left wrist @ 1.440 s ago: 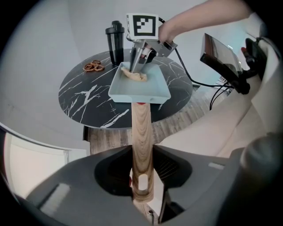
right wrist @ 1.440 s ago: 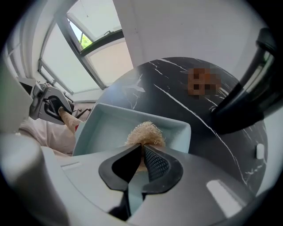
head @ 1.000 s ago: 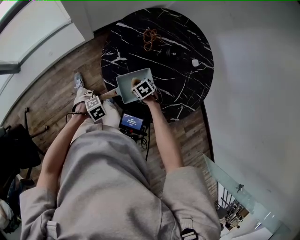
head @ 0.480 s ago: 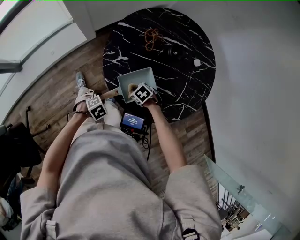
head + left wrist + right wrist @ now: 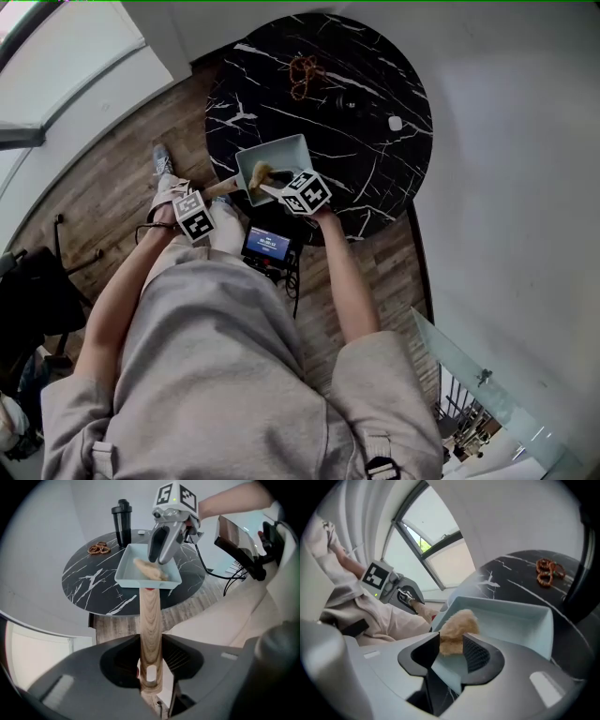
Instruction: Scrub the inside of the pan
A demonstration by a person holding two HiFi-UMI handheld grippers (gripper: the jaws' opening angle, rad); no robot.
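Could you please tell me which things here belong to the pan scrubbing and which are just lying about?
Part of the job: pale blue pan; its wooden handle, gripped by the left gripper; tan scrubber in the pan.
Just lying about: black bottle; brown tangle; small white object; screen device.

Head view looks steeply down; both gripper views closely share the pan (image 5: 131, 583).

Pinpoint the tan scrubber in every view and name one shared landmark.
Head view: the tan scrubber lies above centre, inside the pan.
Left gripper view: scrubber upper middle, in the pan.
Right gripper view: scrubber just below centre, at pan's near edge.
Shared landmark: the brown tangle on the black table.
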